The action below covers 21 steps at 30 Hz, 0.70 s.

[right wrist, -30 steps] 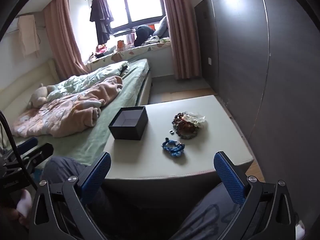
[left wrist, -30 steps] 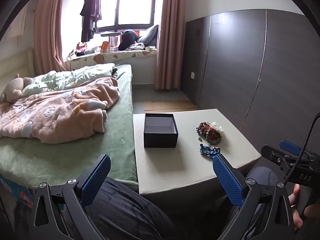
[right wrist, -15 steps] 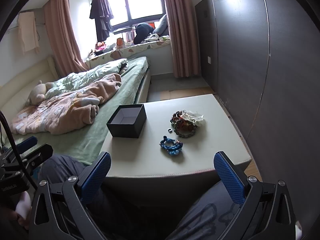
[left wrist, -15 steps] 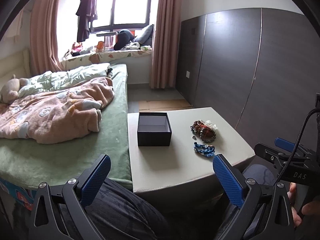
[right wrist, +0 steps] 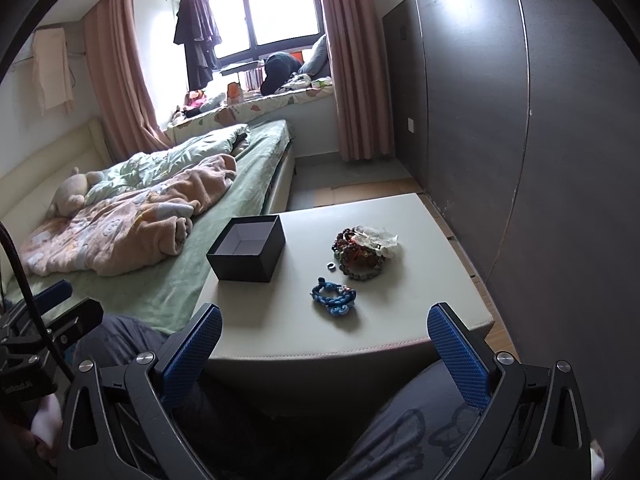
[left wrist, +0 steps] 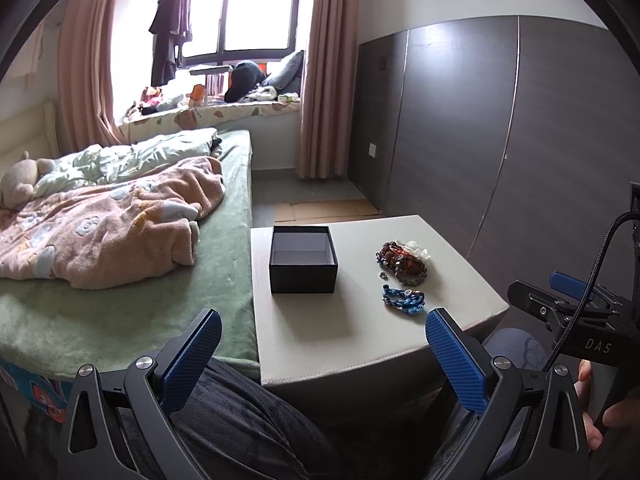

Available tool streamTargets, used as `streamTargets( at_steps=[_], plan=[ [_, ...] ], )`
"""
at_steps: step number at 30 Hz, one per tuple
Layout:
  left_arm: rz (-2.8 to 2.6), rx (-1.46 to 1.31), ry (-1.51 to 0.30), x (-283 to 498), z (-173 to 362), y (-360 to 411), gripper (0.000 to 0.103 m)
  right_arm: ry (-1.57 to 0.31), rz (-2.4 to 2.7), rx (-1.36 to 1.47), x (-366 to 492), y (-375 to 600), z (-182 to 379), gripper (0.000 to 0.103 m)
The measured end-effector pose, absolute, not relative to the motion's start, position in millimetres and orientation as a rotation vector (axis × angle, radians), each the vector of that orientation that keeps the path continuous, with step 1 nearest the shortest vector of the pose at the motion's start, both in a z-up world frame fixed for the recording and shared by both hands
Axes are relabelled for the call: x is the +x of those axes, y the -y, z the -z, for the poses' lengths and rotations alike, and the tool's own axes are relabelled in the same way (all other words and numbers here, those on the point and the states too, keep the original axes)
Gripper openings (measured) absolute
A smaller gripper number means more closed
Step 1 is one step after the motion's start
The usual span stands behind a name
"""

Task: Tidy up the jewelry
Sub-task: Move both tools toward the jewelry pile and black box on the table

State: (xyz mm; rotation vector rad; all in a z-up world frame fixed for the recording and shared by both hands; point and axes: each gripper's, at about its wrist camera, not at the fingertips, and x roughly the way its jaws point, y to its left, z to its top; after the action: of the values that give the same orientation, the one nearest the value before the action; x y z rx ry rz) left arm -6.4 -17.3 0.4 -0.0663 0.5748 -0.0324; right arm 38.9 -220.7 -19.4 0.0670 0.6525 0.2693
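I'm holding both tools back over my lap, short of the tabletop point(right wrist: 432, 320). Left tool point(left wrist: 322, 354) is sitting released, nothing between its fingers; right tool point(right wrist: 326, 354) likewise, spread wide and empty.

Nearest thing ahead of the right tool is the blue braided bracelet point(right wrist: 334, 297), lying flat just left of its centreline. Beyond it a small ring point(right wrist: 330, 266), then the bead bracelet pile point(right wrist: 362, 254) with something pale on top, touching it. The open black box point(right wrist: 248, 254) is sitting ahead-left, apart from the jewelry, looking empty.

I'm judging blue bracelet first: come down steep, straddling the braid across its narrow side, pinching low so it doesn't slide on the smooth top. Left tool should be steadying the box wall.
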Motion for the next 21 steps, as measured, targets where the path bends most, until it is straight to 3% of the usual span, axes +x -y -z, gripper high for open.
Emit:
streamTargets(
  at_steps=[21],
  plan=[
    [0.056, -0.061, -0.575, -4.8, -4.1, 27.8, 0.102, -0.645, -0.26, 0.077, 37.6, 231.4, 13.2, 0.103]
  ],
)
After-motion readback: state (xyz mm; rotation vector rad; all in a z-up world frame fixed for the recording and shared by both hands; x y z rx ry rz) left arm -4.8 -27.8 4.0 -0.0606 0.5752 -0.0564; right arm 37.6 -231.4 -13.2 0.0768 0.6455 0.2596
